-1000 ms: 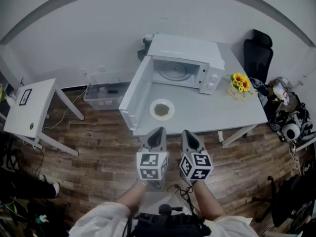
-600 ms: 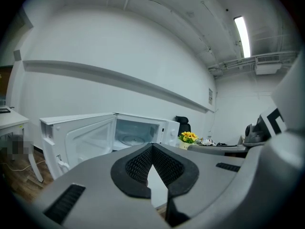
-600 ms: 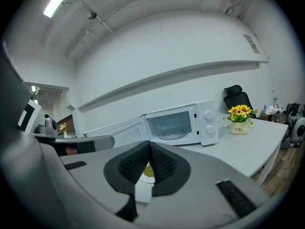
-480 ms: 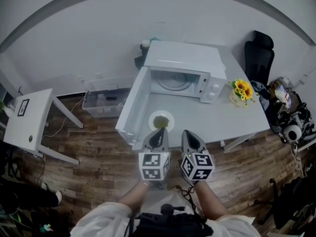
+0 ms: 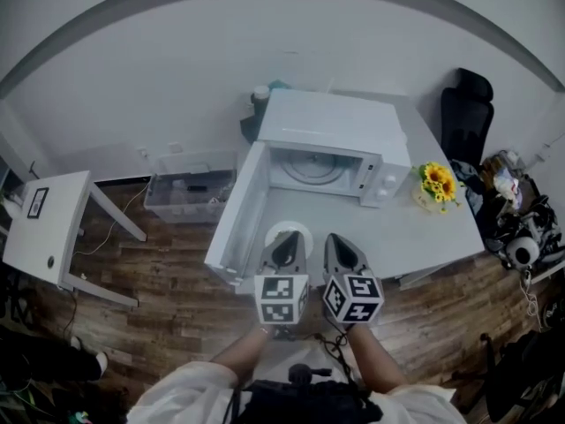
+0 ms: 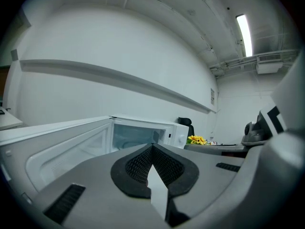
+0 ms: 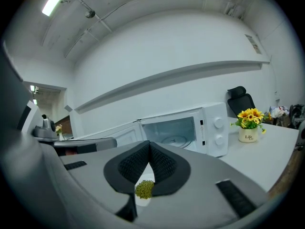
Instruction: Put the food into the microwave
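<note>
While left gripper (image 5: pixel 284 240), right gripper (image 5: pixel 342 242) hover shut, empty: approach step; next open jaws, grip food plate (image 5: pixel 274 230) rim.

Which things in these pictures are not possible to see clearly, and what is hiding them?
Plate, head view: left gripper covers most of it.
Food, right gripper view: a green heap, half behind the right gripper; kind unclear.
Items behind the microwave, head view: mostly hidden by it.
</note>
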A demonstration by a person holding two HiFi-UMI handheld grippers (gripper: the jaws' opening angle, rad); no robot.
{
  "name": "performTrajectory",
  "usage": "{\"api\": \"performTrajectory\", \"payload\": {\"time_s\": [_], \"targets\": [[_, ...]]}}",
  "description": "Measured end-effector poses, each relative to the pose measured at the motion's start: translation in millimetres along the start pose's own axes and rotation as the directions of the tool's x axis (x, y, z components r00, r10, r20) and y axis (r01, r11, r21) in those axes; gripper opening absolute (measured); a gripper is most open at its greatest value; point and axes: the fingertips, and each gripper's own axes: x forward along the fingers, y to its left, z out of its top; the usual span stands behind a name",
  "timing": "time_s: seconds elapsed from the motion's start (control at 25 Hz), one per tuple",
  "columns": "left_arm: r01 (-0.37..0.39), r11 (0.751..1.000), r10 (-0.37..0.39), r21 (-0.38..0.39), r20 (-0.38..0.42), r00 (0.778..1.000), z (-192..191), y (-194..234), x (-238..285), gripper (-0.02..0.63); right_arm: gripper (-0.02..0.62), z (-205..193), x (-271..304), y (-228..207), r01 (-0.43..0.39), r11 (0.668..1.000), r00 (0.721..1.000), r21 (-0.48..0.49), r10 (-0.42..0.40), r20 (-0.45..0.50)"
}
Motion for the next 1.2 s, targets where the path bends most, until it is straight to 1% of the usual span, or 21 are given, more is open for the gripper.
{"api": "performTrajectory", "payload": {"time_s": [0.2,0.6,0.76,0.92,1.04,1.2], "targets": [[0.008,1.000,-0.008,-0.008,0.005,1.000,8.5,7.5,24.8,0.009,0.017,12.1,25.1,-8.5,0.008,1.000,1.000,0.013,-0.008,0.018],[-0.009,0.999,0.007,-0.034,-0.049,0.999,-3.4,18.0,56.4,0.009,0.017,10.7,58.6,-16.1,-0.009,1.000,0.999,-0.016,0.009,-0.041],[-0.042,0.998,0.038,-0.050,-0.080,0.996,-13.2,19.0,64.6,0.009,0.017,3.2,68.5,-24.9,-0.045,0.999,0.996,-0.012,0.044,-0.078],[-0.068,0.995,0.060,-0.068,-0.115,0.992,-23.7,20.0,69.4,0.009,0.017,-4.2,78.4,-28.3,-0.083,0.996,0.989,-0.034,0.078,-0.122],[-0.103,0.992,0.093,-0.076,-0.127,0.987,-30.4,24.6,72.8,0.009,0.018,-10.3,88.2,-29.0,-0.116,0.992,0.983,-0.040,0.109,-0.150],[-0.132,0.985,0.113,-0.113,-0.162,0.980,-48.6,23.6,73.9,0.011,0.025,-25.9,96.2,-33.0,-0.151,0.988,0.970,-0.037,0.141,-0.198]]}}
